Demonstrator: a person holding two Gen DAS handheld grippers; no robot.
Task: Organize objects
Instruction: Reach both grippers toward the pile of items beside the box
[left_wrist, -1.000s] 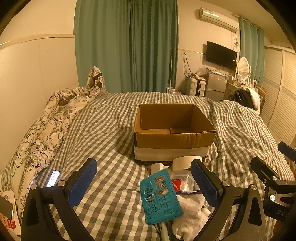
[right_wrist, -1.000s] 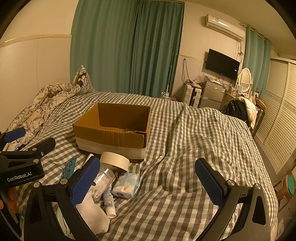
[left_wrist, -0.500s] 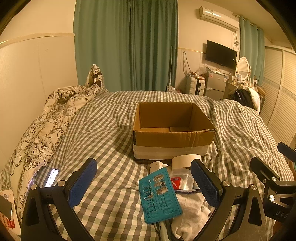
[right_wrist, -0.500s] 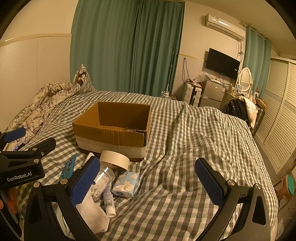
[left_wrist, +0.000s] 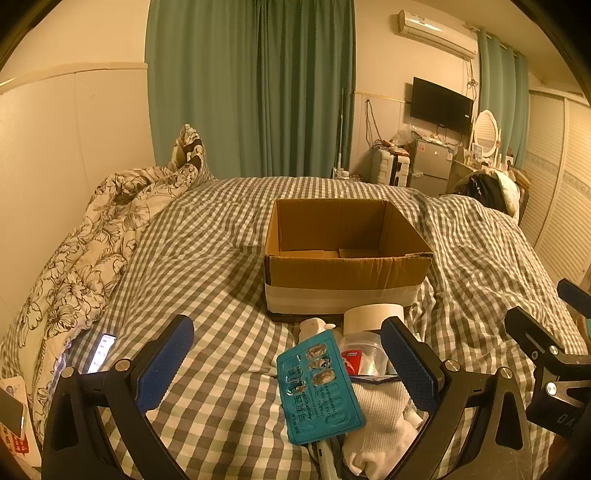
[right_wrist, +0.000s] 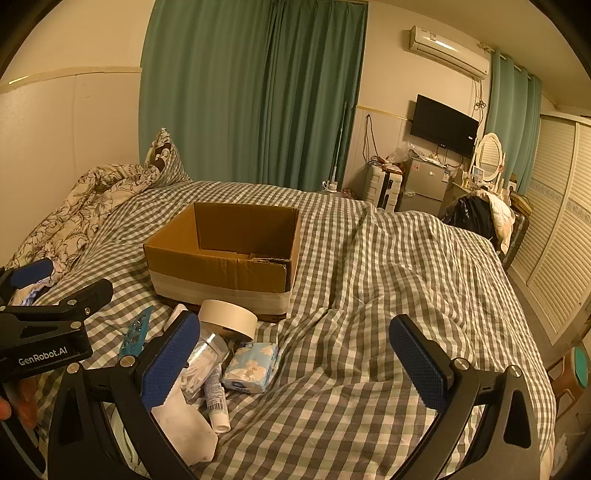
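An open cardboard box (left_wrist: 347, 254) (right_wrist: 225, 258) stands on the checked bedspread (right_wrist: 369, 280). In front of it lies a pile: a teal blister pack (left_wrist: 317, 387) (right_wrist: 135, 330), a tape roll (left_wrist: 373, 317) (right_wrist: 227, 317), a clear jar (left_wrist: 364, 356) (right_wrist: 205, 356), a white sock (left_wrist: 380, 424) (right_wrist: 184, 428), a tube (right_wrist: 216, 398) and a tissue pack (right_wrist: 251, 365). My left gripper (left_wrist: 288, 365) is open above the blister pack. My right gripper (right_wrist: 295, 362) is open, just right of the pile. Both are empty.
A flowered duvet (left_wrist: 92, 251) is bunched along the left wall. A lit phone (left_wrist: 101, 352) lies at the bed's left edge. A TV (right_wrist: 443, 127), fridge (right_wrist: 424, 184) and mirror (right_wrist: 491, 155) stand beyond the bed's far right.
Both views shift only slightly; the left gripper has crept a little forward over the pile. Both grippers stay open and nothing on the bed has moved.
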